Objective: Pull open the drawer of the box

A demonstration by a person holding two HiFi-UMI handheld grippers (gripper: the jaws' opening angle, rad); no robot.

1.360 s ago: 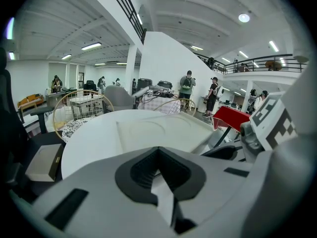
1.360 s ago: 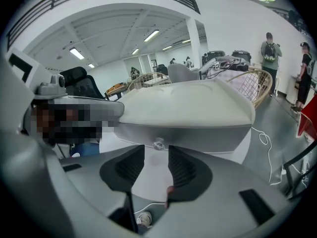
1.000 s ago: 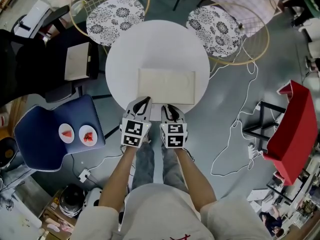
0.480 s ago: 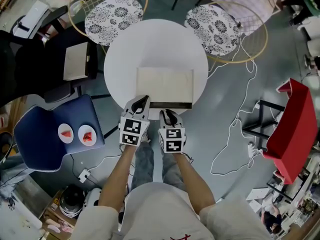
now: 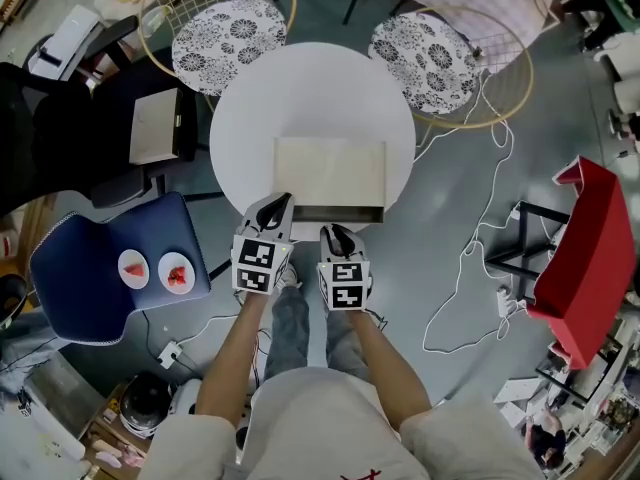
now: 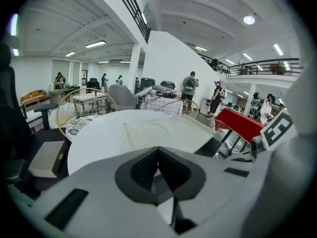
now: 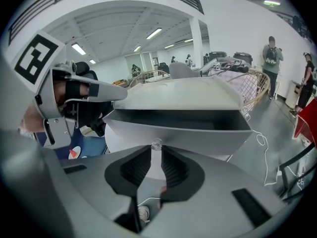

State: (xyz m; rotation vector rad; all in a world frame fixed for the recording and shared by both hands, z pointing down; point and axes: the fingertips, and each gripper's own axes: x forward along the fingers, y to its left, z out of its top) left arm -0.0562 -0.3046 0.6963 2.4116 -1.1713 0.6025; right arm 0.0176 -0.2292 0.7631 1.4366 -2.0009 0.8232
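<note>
A flat cream box point(image 5: 330, 168) lies on the round white table point(image 5: 310, 88). Its drawer point(image 7: 173, 133) stands pulled out toward me, showing a dark gap point(image 5: 335, 213) under the lid. In the right gripper view a small clear knob point(image 7: 156, 144) on the drawer front sits between the jaw tips. My right gripper point(image 5: 333, 230) point(image 7: 156, 151) is shut on that knob. My left gripper point(image 5: 282, 201) point(image 6: 158, 151) is shut and empty, with its tip at the box's near left corner point(image 6: 148, 130).
Two patterned round seats point(image 5: 230, 30) point(image 5: 425, 58) stand beyond the table. A blue chair point(image 5: 120, 268) with two plates is at my left, a black chair with a tan pad point(image 5: 155, 126) above it. A red stand point(image 5: 585, 258) and white cables point(image 5: 470, 268) lie to the right.
The drawer has slid out of the box toward me, and a dark gap now shows. My right gripper has drawn back with the knob. The left gripper has stayed put.
</note>
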